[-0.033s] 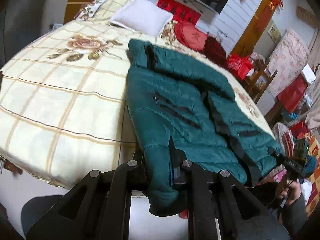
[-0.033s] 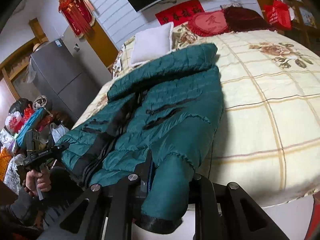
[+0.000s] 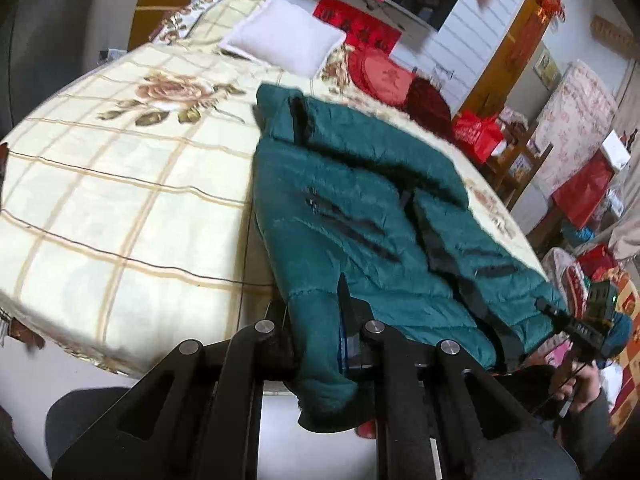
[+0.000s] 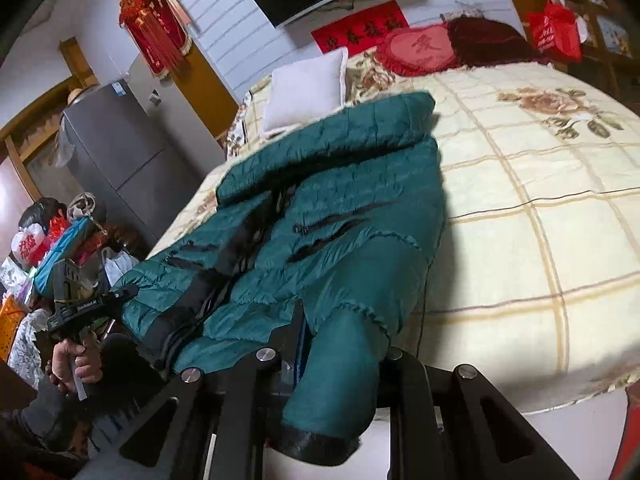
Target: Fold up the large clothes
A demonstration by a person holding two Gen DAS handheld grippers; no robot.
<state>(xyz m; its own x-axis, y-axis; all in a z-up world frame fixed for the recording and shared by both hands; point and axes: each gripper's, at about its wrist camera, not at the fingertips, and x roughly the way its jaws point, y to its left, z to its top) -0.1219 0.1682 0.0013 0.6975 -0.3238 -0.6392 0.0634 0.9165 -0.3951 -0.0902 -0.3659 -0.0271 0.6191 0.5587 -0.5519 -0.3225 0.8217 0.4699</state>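
you have one green puffer jacket (image 3: 360, 208) spread on the bed (image 3: 120, 200), collar toward 12 o'clock and both sleeves trailing over the near edge at 6 o'clock. your left gripper (image 3: 316, 332) is clamped on one sleeve cuff (image 3: 320, 364); your right gripper (image 4: 340, 344) is clamped on the other cuff (image 4: 336, 392). beyond the jacket, at about 11 o'clock in both views, sits one white pillow (image 3: 280, 36); two red cushions (image 4: 424, 48) lie by the wall.
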